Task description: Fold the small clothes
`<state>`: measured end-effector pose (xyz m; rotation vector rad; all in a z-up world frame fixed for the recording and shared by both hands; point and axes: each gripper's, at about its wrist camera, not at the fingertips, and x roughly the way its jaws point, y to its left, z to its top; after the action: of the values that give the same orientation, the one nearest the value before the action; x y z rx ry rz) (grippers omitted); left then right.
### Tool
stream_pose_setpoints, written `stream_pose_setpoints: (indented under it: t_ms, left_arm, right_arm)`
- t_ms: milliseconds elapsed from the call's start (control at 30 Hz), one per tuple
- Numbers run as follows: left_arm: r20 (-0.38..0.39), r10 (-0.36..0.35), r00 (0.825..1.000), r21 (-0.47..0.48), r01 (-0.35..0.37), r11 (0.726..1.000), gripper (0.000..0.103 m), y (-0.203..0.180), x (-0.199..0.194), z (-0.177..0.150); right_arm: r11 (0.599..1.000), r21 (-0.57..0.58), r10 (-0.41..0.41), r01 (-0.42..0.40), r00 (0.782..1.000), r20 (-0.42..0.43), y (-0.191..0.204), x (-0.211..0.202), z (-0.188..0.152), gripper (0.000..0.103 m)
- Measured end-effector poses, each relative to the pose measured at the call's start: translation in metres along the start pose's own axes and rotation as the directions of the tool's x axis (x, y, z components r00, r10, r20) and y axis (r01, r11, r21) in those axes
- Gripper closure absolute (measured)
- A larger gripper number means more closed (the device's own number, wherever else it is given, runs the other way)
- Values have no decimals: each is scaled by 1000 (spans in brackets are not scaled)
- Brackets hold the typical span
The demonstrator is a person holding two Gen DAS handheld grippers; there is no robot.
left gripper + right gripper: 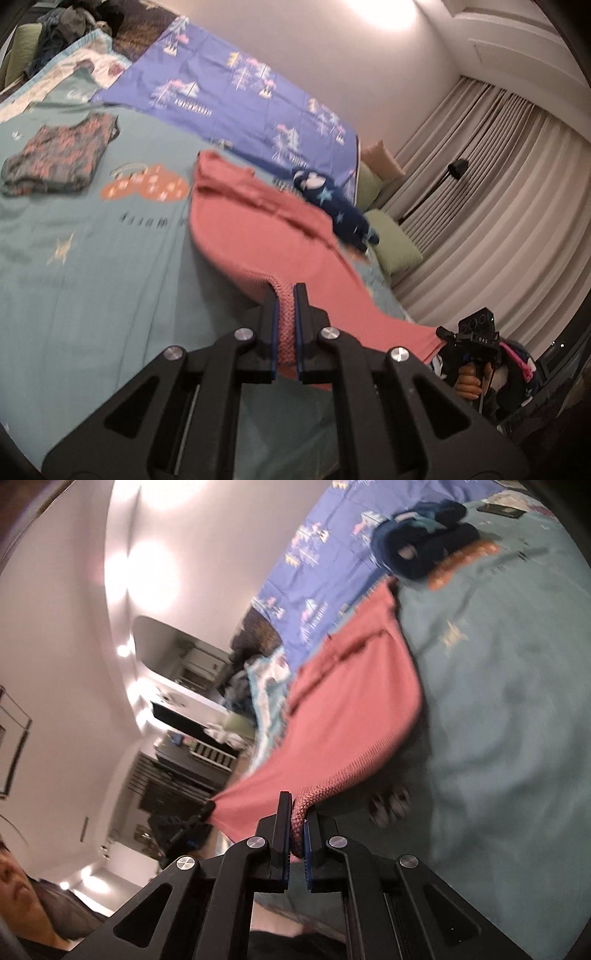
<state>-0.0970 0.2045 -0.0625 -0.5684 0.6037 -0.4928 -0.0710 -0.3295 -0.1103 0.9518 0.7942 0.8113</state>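
The left hand-held gripper (285,291) points slightly downward over the bed (92,258), its jaws clamped on a bunched edge of the pink knit garment (258,221). From that pinch the cloth rises off the teal bedspread and stretches to the right, where the right hand-held gripper (441,332) pinches the other corner; a hand (471,380) wraps its handle low at the right of the left wrist view. In the right wrist view, the right hand-held gripper (295,812) is likewise closed on a twisted rope of the pink knit garment (351,709), and the view is rolled steeply, so the bed (498,701) stands almost on end. The far part of the garment still lies on the bedspread, near a dark blue star-printed piece (332,195).

A folded floral garment (55,162) sits well apart at the left on the bed. Both views are blurred, so the garment's far edge and its exact shape are hard to make out. The left hand-held gripper (207,808) shows only as a dark tip at the cloth's corner in the right wrist view. A person's face is cut off at that view's lower left edge.
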Motion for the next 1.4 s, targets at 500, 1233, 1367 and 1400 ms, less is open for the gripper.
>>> stream_pose_setpoints:
  t_ms: [500,1233,1367,1400]
  left_arm:
    - [98,-63,993,94,53,994,95,-33,65,119]
    - [18,173,985,4,-173,985,95,52,265,234]
    - [-39,230,972,4,-230,973,95,74,301,232]
    - [-54,248,967,1,-248,969,95,80,309,230]
  right_arm:
    - [992,-120,-5,26,986,169,45,32,124,99]
    - [929,-83,-338,362,916,216,-44,171,293,99]
    - [900,-86,-407,427,895,183,-67,198,302,99]
    - [891,-93,-426,445,888,171,-71,206,303,98]
